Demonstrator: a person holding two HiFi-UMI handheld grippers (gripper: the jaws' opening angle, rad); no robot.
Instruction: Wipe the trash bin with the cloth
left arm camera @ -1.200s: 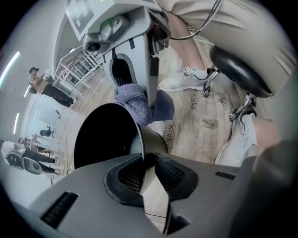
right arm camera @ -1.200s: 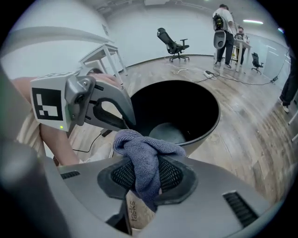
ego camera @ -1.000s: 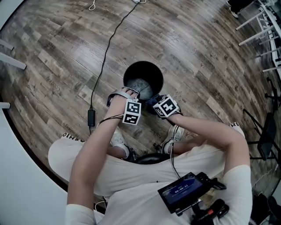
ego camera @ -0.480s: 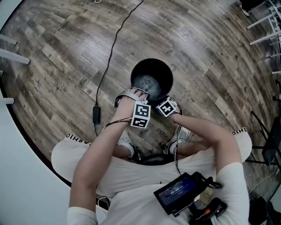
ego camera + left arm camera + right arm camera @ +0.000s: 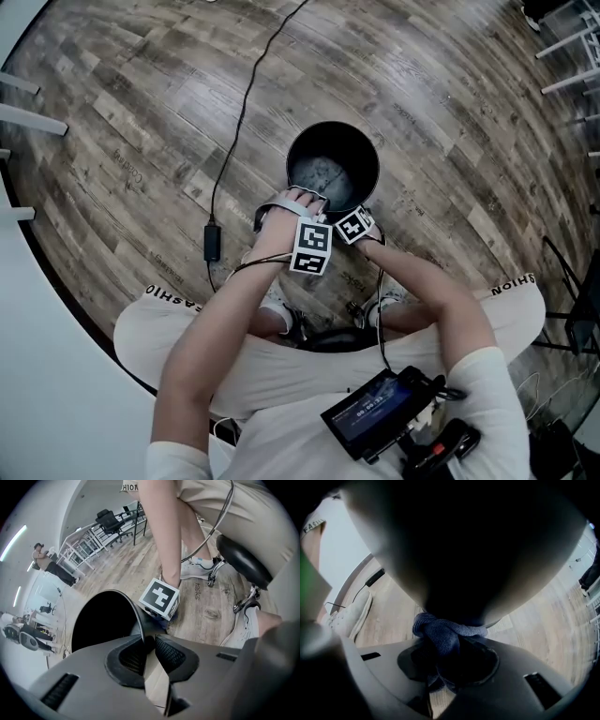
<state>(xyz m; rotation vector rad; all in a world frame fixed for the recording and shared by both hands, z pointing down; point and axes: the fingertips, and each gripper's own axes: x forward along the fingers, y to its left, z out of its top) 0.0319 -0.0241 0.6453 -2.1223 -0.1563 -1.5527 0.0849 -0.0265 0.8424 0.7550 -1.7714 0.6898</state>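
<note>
Bin is set upright on the wood floor. Its thin rim is pinched between the nearly closed jaws of the left gripper. A bunched blue cloth is clamped in the right gripper and lies against the bin's outer wall.

Risks, as judged:
- The rim could be lost from so narrow a pinch.
- The bin could then be tipped or skated by wiping pressure.
- The cloth could be dragged from the jaws by friction.
</note>
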